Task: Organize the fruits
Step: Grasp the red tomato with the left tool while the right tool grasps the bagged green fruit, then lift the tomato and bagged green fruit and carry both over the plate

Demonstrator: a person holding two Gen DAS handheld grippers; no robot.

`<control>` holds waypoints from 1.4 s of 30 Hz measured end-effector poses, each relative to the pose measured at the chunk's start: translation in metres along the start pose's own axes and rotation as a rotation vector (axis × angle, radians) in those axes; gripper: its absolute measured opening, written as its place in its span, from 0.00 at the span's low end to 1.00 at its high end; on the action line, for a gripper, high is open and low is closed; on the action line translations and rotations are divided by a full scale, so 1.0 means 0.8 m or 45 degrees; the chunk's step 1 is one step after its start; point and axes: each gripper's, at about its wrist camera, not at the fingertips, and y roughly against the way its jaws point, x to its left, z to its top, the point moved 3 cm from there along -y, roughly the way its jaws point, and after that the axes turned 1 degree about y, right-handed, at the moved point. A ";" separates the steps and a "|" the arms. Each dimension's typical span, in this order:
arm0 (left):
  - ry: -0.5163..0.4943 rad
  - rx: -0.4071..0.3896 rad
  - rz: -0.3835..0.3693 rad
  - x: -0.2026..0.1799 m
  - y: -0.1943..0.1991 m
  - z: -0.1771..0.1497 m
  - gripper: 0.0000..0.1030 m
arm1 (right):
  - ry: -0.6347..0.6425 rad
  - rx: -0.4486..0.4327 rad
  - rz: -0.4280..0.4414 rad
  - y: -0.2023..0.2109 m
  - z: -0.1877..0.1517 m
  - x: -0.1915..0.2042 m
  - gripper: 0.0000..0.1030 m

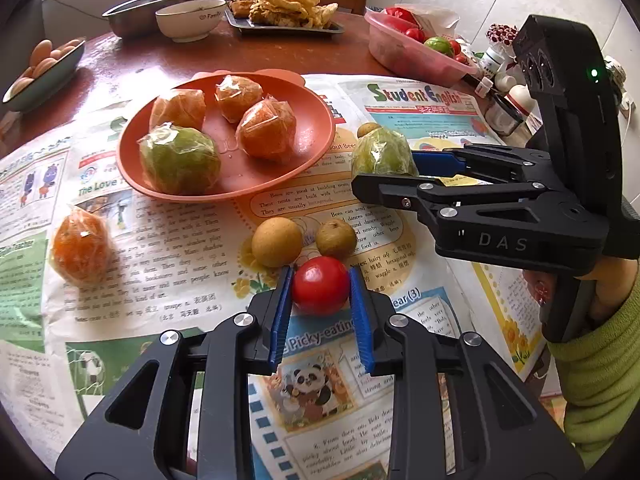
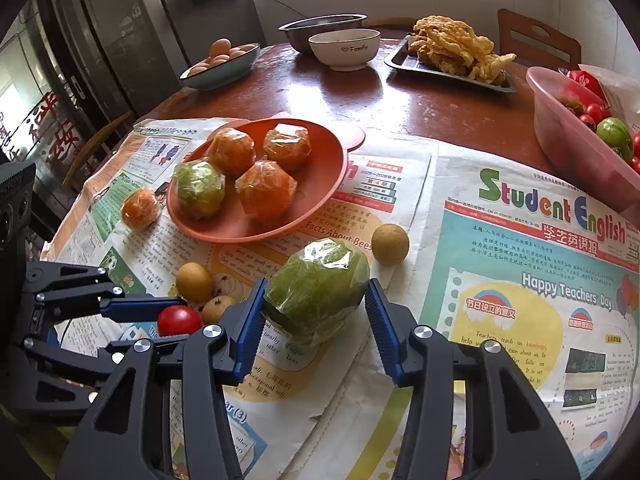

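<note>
My left gripper (image 1: 320, 286) is closed around a small red tomato (image 1: 320, 285) on the newspaper, its blue pads touching both sides; it also shows in the right wrist view (image 2: 179, 320). My right gripper (image 2: 316, 292) straddles a plastic-wrapped green citrus (image 2: 318, 286), its jaws at the fruit's two sides; the fruit also shows in the left wrist view (image 1: 382, 152). An orange plate (image 1: 312, 128) holds three wrapped oranges and one wrapped green citrus (image 1: 180, 160). A wrapped orange (image 1: 80, 248) lies loose at the left. Three small brown fruits (image 1: 277, 242) lie on the paper.
A pink tub (image 2: 568, 148) of tomatoes stands at the right. At the back are a tray of fried food (image 2: 452, 52), a white bowl (image 2: 345, 49), a steel bowl (image 2: 320, 26) and a bowl of eggs (image 2: 220, 65). Bottles (image 1: 500, 76) crowd the right edge.
</note>
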 end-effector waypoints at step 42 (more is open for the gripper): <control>0.021 -0.075 0.026 0.019 0.041 0.013 0.20 | 0.041 -0.029 -0.010 0.006 0.011 0.017 0.38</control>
